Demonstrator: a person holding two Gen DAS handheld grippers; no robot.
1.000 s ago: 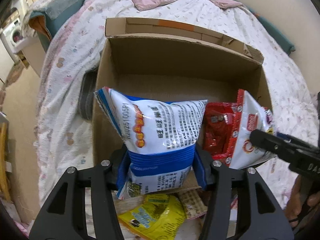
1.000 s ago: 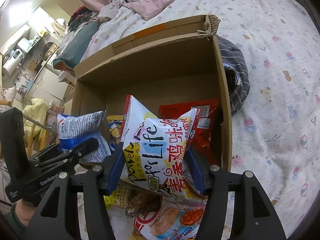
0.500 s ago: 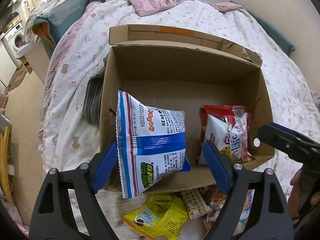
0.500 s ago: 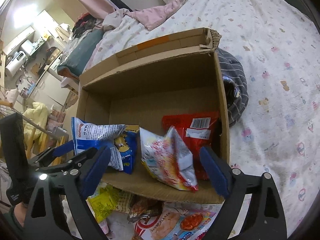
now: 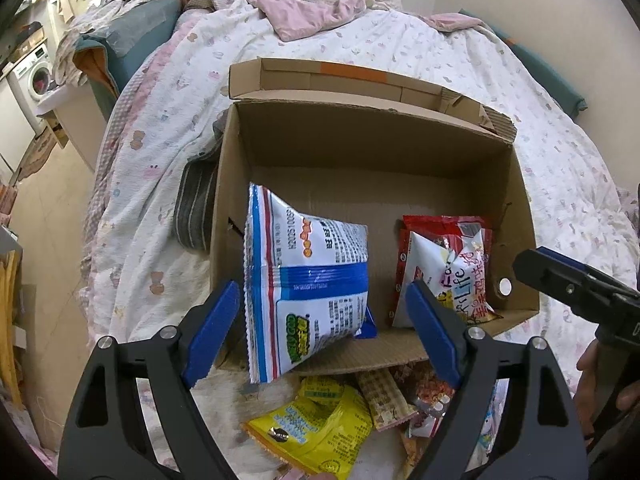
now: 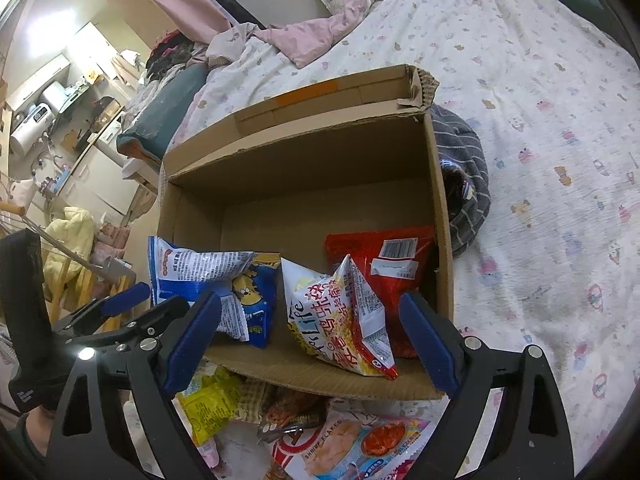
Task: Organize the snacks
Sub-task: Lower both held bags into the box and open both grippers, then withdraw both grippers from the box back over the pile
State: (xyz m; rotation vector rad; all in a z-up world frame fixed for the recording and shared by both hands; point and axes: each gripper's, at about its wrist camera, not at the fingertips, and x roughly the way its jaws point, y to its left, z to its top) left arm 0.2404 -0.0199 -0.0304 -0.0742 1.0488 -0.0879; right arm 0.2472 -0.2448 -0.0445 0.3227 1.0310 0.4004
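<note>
Now both claws, left (image 5: 324, 332) and right (image 6: 310, 338), are gaping wide, gripping nothing. The blue bag (image 5: 308, 288) is leaning over the box's (image 5: 360, 352) near edge; the white bag (image 6: 340, 320) is sitting inside by the right wall, the back half lying bare.

I see a brown cardboard box (image 5: 516, 200); inside, a blue-and-white bag (image 5: 308, 280) (red edge stripe) and a red packet (image 6: 384, 260). Yellow bag (image 5: 316, 436) out front. White bedspread (image 6: 540, 120) with small pastel prints, pink blanket (image 5: 312, 20).

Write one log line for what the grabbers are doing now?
left gripper: open | right gripper: open | blue-white snack bag, white-red snack bag: in cardboard box
</note>
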